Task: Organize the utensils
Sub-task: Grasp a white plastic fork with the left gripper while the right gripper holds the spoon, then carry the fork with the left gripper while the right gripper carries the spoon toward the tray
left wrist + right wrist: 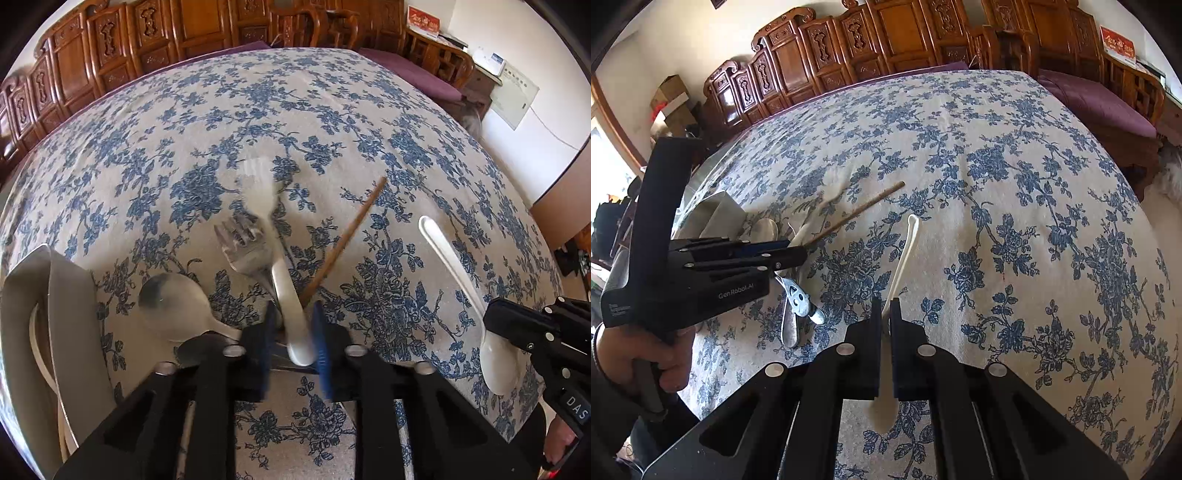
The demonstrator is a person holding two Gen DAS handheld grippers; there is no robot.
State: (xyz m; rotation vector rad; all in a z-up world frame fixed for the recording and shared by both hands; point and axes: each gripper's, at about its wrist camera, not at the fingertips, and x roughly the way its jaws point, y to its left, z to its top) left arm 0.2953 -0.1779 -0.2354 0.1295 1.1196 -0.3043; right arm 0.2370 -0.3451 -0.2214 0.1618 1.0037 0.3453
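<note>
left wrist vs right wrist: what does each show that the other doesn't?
Left wrist only: tines of the white plastic fork, the metal fork's head, and the metal spoon's whole bowl beside the metal container.

Right wrist only: the cat-shaped handle ends lying on the cloth, and the hand holding the left hand-held gripper.

Both: the white spoon in the right hand-held gripper, the wooden chopstick, and the floral tablecloth.
</note>
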